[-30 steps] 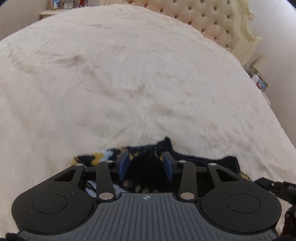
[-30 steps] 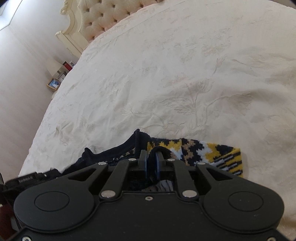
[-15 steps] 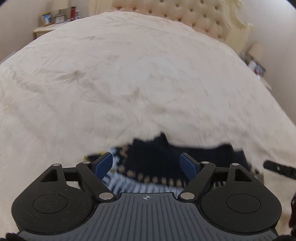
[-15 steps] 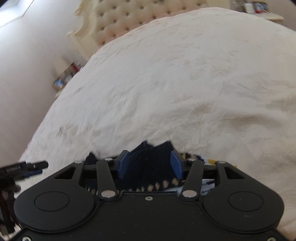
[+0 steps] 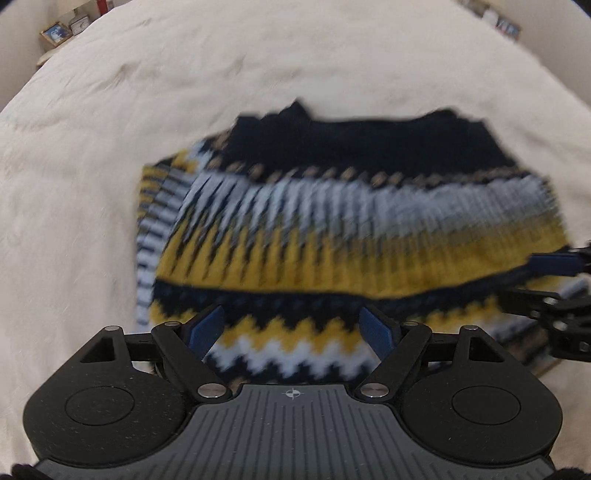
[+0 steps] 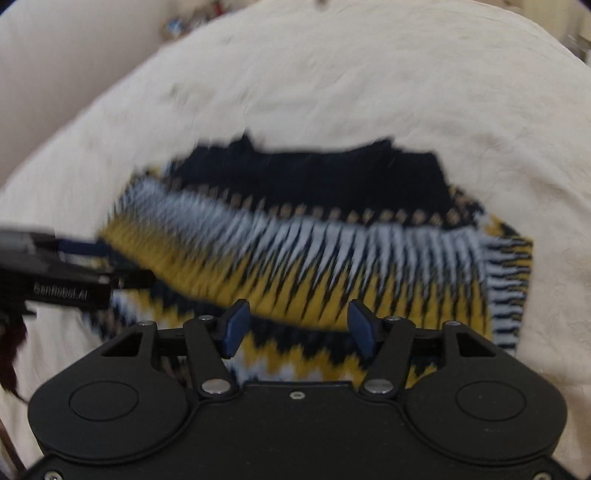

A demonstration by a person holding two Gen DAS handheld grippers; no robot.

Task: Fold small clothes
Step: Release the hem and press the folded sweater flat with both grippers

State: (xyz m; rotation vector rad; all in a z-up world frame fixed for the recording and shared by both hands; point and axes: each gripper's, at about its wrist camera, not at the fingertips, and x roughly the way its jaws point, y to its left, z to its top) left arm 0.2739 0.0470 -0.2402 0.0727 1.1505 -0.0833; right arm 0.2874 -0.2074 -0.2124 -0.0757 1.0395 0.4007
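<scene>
Black linkages frame each wrist view, with blue pads spread apart. The left gripper [image 5: 291,328] stands wide with nothing pinched; the zigzag hem of the knitted sweater [image 5: 332,229] lies beneath the gap, not pressed by either pad. The right gripper [image 6: 297,330] has its jaws opening, the pads clear of the yellow band under them, gripping nothing. Just beyond both, the sweater lies folded on the cream bedspread [image 5: 92,166], navy section farthest away, white and yellow bands nearer, all motion-blurred. In the left view the right gripper juts in at the right edge over the sweater's end; the right view shows the left gripper entering at its left edge, with a lettered body I cannot read. Only the left view shows the framed picture [image 5: 56,32] at the far upper left.
</scene>
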